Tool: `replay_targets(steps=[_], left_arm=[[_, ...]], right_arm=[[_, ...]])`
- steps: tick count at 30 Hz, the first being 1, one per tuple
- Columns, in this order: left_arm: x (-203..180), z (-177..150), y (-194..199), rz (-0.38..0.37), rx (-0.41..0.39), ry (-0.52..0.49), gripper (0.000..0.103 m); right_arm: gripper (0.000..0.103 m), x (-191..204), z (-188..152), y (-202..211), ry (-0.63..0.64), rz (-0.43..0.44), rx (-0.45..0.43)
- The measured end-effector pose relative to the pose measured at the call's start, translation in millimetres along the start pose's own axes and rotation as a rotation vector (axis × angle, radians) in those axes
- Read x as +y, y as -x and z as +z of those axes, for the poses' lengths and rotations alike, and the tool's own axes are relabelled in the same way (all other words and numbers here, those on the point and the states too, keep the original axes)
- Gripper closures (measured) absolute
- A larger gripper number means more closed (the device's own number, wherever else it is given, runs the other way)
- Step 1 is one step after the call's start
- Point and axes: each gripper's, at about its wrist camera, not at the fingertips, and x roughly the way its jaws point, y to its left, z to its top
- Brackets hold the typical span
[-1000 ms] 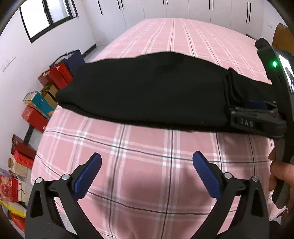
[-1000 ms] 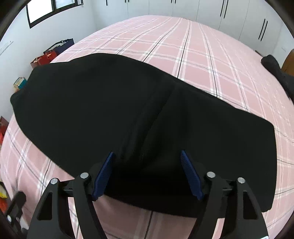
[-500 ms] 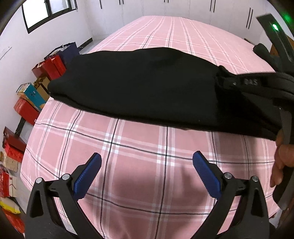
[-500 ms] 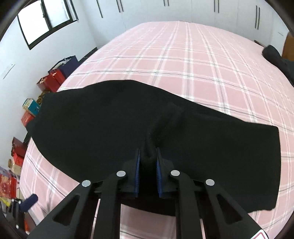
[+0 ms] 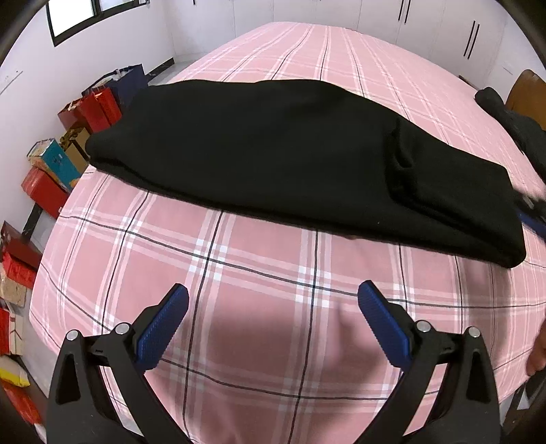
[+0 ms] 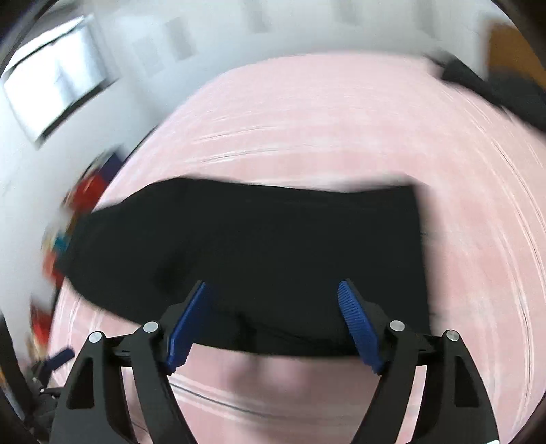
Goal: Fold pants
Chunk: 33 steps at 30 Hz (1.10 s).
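Note:
Black pants [image 5: 273, 153] lie folded in a long band across the pink checked bed [image 5: 259, 287]; the right wrist view, blurred by motion, shows the same pants [image 6: 273, 246]. My left gripper [image 5: 273, 307] is open over bare sheet in front of the pants, holding nothing. My right gripper [image 6: 274, 304] has its jaws opening wide; the near edge of the pants shows between the blue pads [image 6: 355, 324], which do not press on it. At the far right edge of the left wrist view a blue piece of the right gripper [image 5: 532, 218] shows beside the pants' end.
Red and coloured boxes and bags [image 5: 68, 143] are stacked on the floor left of the bed. White cupboards [image 5: 426, 24] line the far wall. A dark garment [image 5: 512, 116] and a wooden chair back [image 5: 527, 92] are at the right. A hand [image 5: 539, 355] shows at the right edge.
The right gripper shut on the pants' near edge, then let go and opened again while swinging to the right and back. The left gripper stayed open, almost still.

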Motion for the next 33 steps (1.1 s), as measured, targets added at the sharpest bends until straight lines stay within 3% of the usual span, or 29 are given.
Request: replay_targets(steps=[2,4,8,10,11,12,13,19,26,30,31,33], left_arm=[[-1.4,0.4,-0.6,0.007,0.000,-0.007,0.006],[-4.6,0.6,0.1,0.019,-0.006,-0.017,0.006],[-14.6,-0.3,1.0,0.045,-0.019,-0.049,0.006],[-17.4,0.0,0.7,0.052,-0.020,-0.061,0.006],[-17.7,0.4,0.1,0.053,-0.018,-0.063,0.006],[-18.2,-0.1,-0.7,0.057,-0.015,-0.063,0.006],[-17.8,-0.1,-1.3,0.060,-0.012,-0.061,0.006],[-9.4,-0.1,-1.8,0.070,-0.003,-0.028,0.006],[-12.1,-0.2,1.5,0.083,-0.018,-0.041,0.006],[-17.1,-1.2,3.3,0.085,-0.026,-0.056,0.006],[-17.8,-1.5,3.7,0.082,-0.027,-0.060,0.006],[-20.1,-1.9,4.1,0.078,-0.030,-0.069,0.006]], right_arm=[[0.027,-55.3,0.1,-3.2,-0.158,0.020,0.032],[0.027,-80.5,1.0,-11.6,-0.216,0.080,0.053],[0.025,-82.4,-2.0,-45.4,-0.259,0.203,0.125],[0.024,-75.7,-3.1,-50.9,-0.243,0.198,0.091],[0.038,-71.6,-2.4,-51.0,-0.225,0.202,0.078],[0.061,-70.8,-1.9,-51.9,-0.225,0.225,0.080],[0.074,-72.0,0.0,-52.4,-0.257,0.267,0.096],[0.086,-79.3,15.3,-13.7,-0.186,0.233,0.058],[0.088,-110.4,7.3,11.6,-0.155,0.187,0.056],[0.087,-142.2,-4.6,16.3,-0.242,0.179,0.054],[0.082,-146.8,-11.8,6.8,-0.257,0.179,0.094],[0.065,-145.0,-14.7,3.6,-0.234,0.026,0.125]])
